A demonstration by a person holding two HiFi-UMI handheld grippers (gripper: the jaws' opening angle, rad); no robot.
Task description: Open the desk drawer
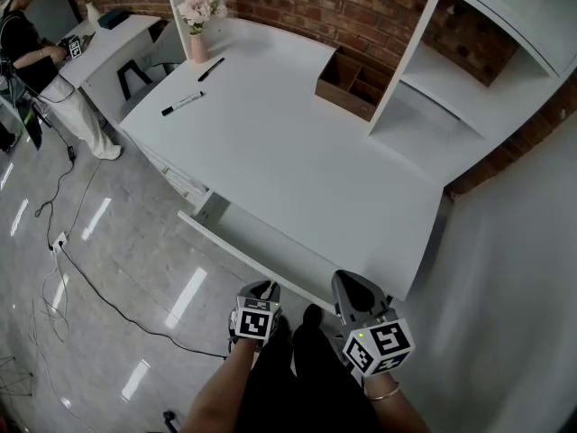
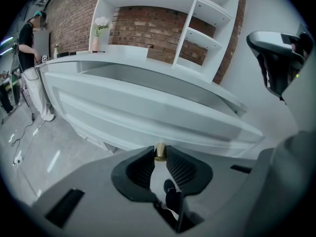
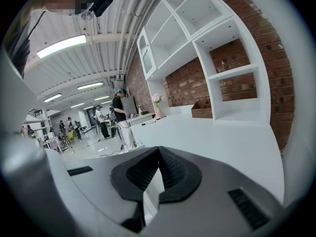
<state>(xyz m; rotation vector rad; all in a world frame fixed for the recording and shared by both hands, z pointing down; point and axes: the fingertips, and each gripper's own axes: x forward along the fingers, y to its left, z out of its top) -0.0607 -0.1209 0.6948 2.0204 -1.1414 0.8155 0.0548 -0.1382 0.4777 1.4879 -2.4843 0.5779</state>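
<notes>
The white desk (image 1: pixel 297 152) has its wide drawer (image 1: pixel 236 247) pulled out from under the top, and a strip of its inside shows in the head view. In the left gripper view the drawer front (image 2: pixel 148 117) fills the middle, with a small brass knob (image 2: pixel 159 152) pinched between the jaw tips. My left gripper (image 1: pixel 262 289) is shut on that knob at the drawer's front. Beside it, my right gripper (image 1: pixel 348 283) hovers by the desk's near right corner. Its tips (image 3: pixel 158 149) meet with nothing between them.
On the desk lie a marker (image 1: pixel 183 104) and a pen (image 1: pixel 211 69), beside a pink vase of flowers (image 1: pixel 198 25) and a wooden organizer (image 1: pixel 352 84). A white shelf unit (image 1: pixel 469 70) stands at the right. A person (image 1: pixel 36 61) stands far left. Cables (image 1: pixel 90 287) cross the floor.
</notes>
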